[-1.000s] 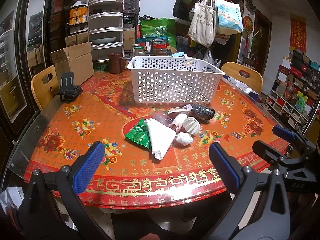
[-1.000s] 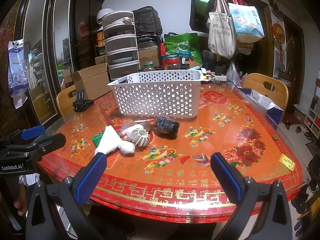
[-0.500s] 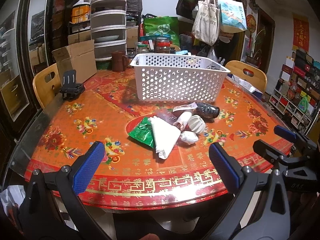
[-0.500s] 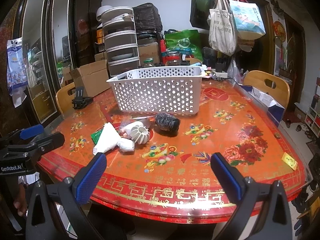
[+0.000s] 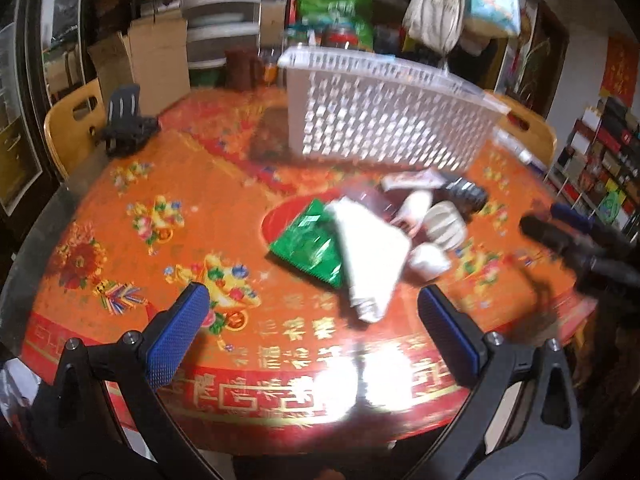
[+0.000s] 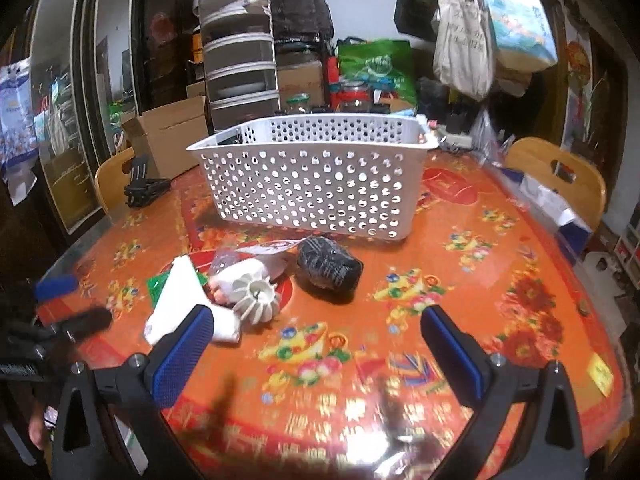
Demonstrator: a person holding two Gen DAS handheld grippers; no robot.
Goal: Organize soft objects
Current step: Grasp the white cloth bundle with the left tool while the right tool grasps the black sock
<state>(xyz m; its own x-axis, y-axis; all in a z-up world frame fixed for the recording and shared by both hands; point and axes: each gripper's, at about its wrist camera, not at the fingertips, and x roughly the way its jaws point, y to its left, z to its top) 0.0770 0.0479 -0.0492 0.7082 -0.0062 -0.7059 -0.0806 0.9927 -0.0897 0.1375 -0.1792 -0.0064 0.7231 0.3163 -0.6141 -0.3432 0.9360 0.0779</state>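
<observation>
A white perforated basket [image 6: 316, 176] [image 5: 384, 120] stands on the red patterned table [image 6: 460, 280]. In front of it lies a small heap: a green foil packet [image 5: 310, 246], a white folded cloth [image 5: 370, 256] [image 6: 176, 300], a white ribbed round piece [image 6: 256, 300] [image 5: 444, 226], a small white lump [image 5: 428, 262], a black wrapped bundle [image 6: 328, 270] [image 5: 464, 194]. My left gripper [image 5: 312, 336] hovers open over the near table edge, short of the heap. My right gripper [image 6: 316, 344] is open too, just in front of the ribbed piece and the black bundle. Nothing is held.
A black clamp-like stand [image 5: 126, 130] sits at the table's far left. Wooden chairs [image 6: 560, 176] [image 5: 72, 120] flank the table. A cardboard box [image 6: 172, 136], stacked drawers [image 6: 240, 68] and hanging bags [image 6: 464, 36] crowd the back.
Both grippers have moved forward and lower toward the heap, which now looks larger and closer. The left view has swung and blurred. Both stay open.
</observation>
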